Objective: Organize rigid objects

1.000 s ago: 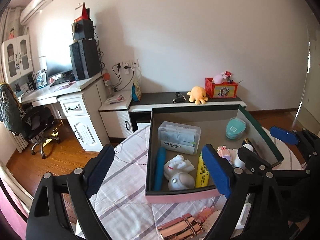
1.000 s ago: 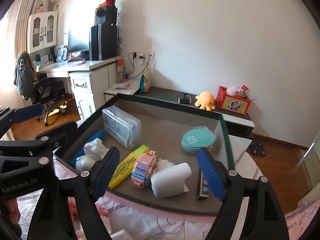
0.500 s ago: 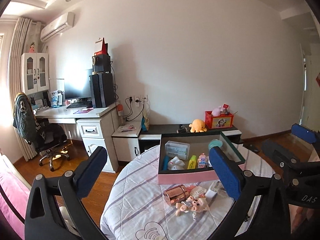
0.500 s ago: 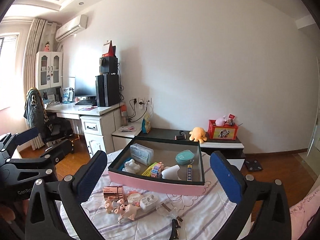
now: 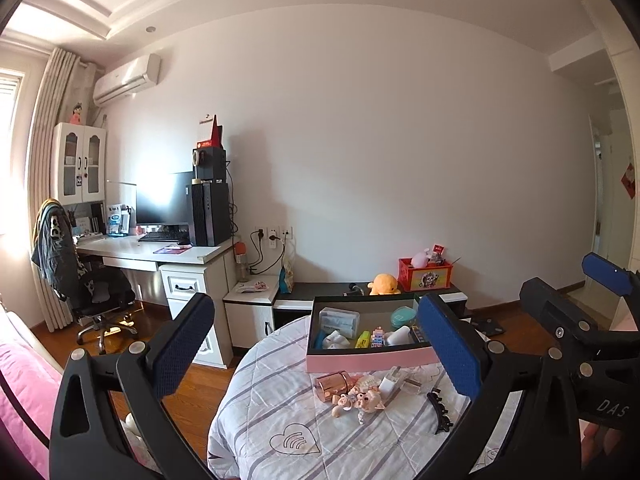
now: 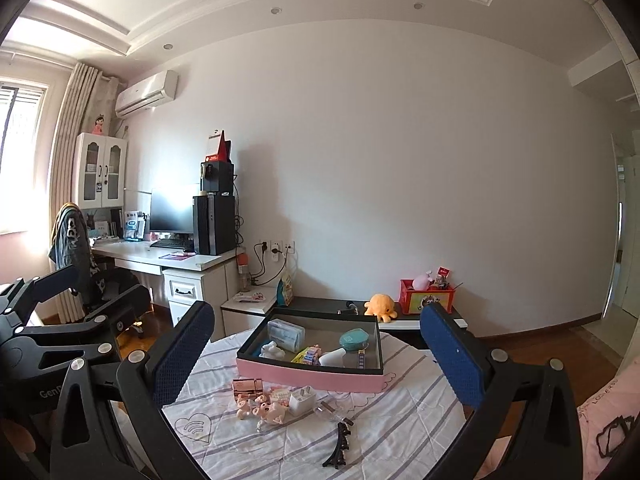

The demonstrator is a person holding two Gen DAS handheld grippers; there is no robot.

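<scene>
Grippers both backed way off: the left gripper (image 5: 320, 360) and right gripper (image 6: 320, 364) now hang well clear of the round table with the striped cloth (image 6: 408, 432), jaws spread wide, nothing between them. 1 second ago they were right over the pink-walled shallow box (image 6: 312, 376). Leftovers like the rose-gold metallic case (image 6: 247, 387) and black hair claw clip (image 6: 338, 446) wait outside it, so probably scouting the next pick.
</scene>
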